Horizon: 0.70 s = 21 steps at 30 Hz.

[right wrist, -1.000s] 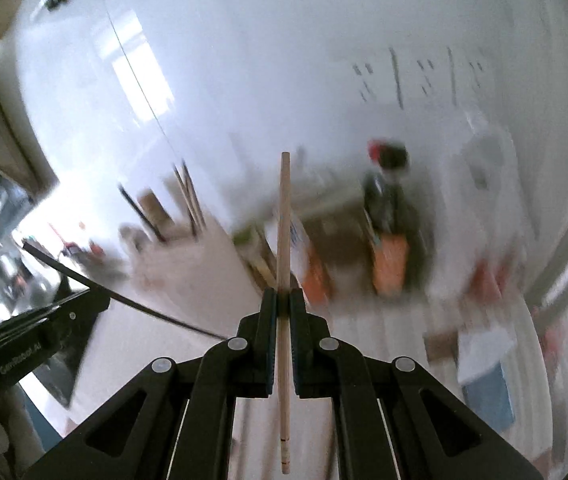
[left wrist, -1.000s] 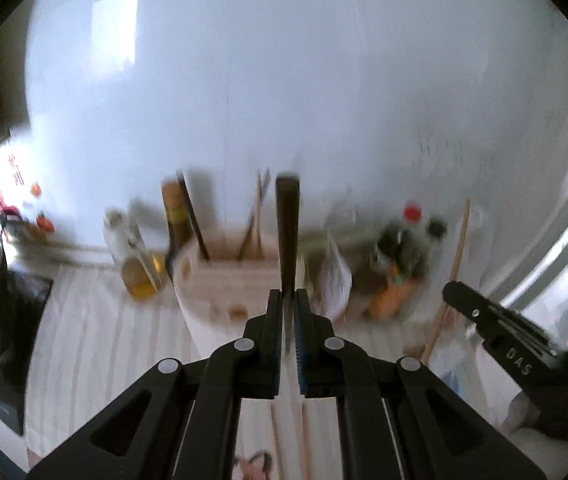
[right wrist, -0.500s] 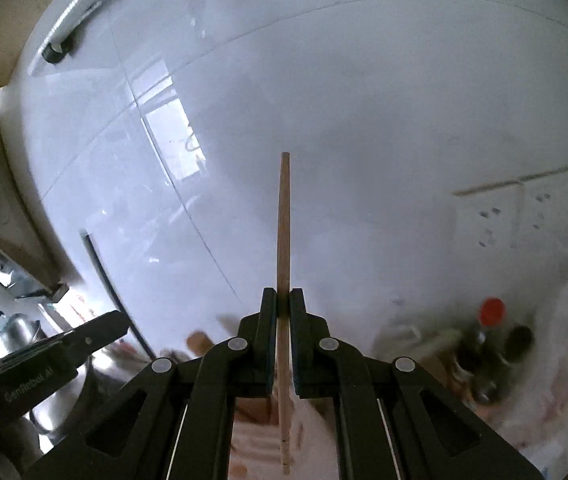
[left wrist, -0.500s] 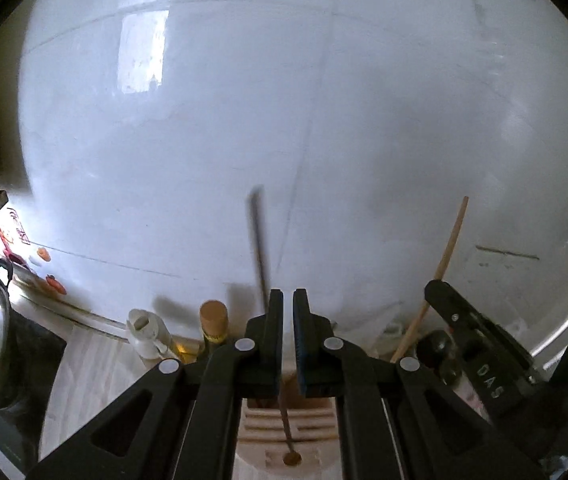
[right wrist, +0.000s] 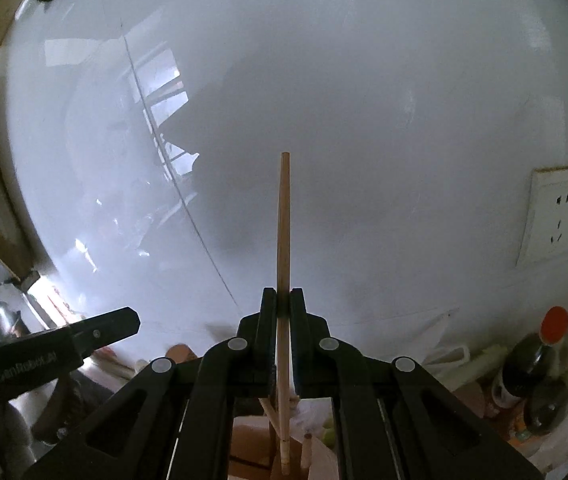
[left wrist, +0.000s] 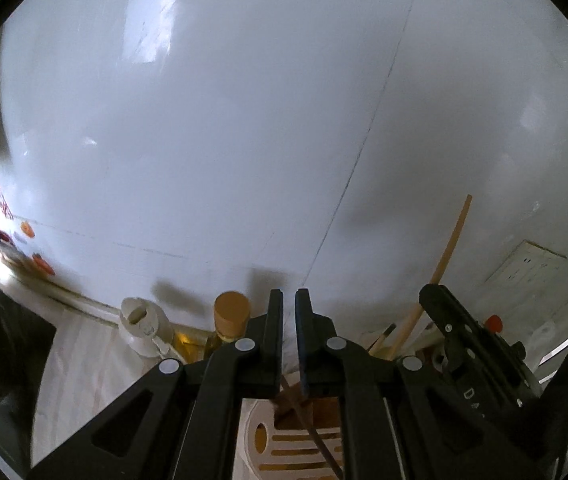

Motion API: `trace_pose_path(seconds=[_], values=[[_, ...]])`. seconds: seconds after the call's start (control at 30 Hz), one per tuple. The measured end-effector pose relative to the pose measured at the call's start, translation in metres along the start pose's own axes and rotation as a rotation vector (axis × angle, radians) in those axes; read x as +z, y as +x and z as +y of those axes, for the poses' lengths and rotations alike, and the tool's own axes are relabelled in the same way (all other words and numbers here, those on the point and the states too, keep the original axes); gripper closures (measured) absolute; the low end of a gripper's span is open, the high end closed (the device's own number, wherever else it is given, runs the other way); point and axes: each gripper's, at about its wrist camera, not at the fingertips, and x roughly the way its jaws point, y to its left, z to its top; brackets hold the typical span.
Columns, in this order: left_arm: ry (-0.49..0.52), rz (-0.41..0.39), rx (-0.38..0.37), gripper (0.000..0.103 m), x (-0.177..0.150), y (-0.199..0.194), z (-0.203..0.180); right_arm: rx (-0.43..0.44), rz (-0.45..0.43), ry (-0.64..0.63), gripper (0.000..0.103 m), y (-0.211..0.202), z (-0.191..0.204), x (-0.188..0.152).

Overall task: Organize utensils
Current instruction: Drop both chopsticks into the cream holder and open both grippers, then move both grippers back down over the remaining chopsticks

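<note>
A: Where's the chopstick?

B: The right gripper point(right wrist: 283, 300) has its fingers point(right wrist: 268, 308) clamped on a pale wooden chopstick point(right wrist: 284, 240), which stands upright, its lower tip over the utensil holder point(right wrist: 252, 446) below

A: And the left one?

B: The left gripper point(left wrist: 289, 304) has its fingers point(left wrist: 275, 312) nearly together, a narrow slit between them and nothing pinched. Beneath it sits the cream slotted holder point(left wrist: 284, 446) with a dark thin utensil point(left wrist: 315, 436) in it

A: Any writing?

B: "GenRobot.AI" on the left gripper's side in the right view, and "DA" on the right gripper's body point(left wrist: 471, 344) in the left view; the rest is hidden

A: What else?

B: A cork-topped bottle point(left wrist: 231, 312), a red-capped dark bottle point(right wrist: 539, 352), and a wall socket point(right wrist: 559, 216). The desk point(left wrist: 80, 360) is pale
</note>
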Motion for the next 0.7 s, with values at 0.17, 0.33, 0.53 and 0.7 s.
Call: trace_pose_path(seconds=[0.17,0.33,0.53,0.7], values=[[-0.038,0.024,-0.004,0.05,-0.009,-0.001,0.012,0.027,0.076,0.007,0.096,-0.001,-0.004,-0.009],[-0.038,-0.019,0.051,0.044,-0.019,-0.023,0.019,0.039,0.103,-0.009,0.069,-0.019,0.0,-0.013],[-0.024,-0.04,0.132,0.02,-0.042,-0.047,0.026,0.027,0.105,0.029,0.056,-0.065,-0.016,-0.018],[-0.022,0.008,0.189,0.009,-0.085,-0.055,0.032,-0.03,0.16,0.069,0.055,-0.102,-0.036,-0.039]])
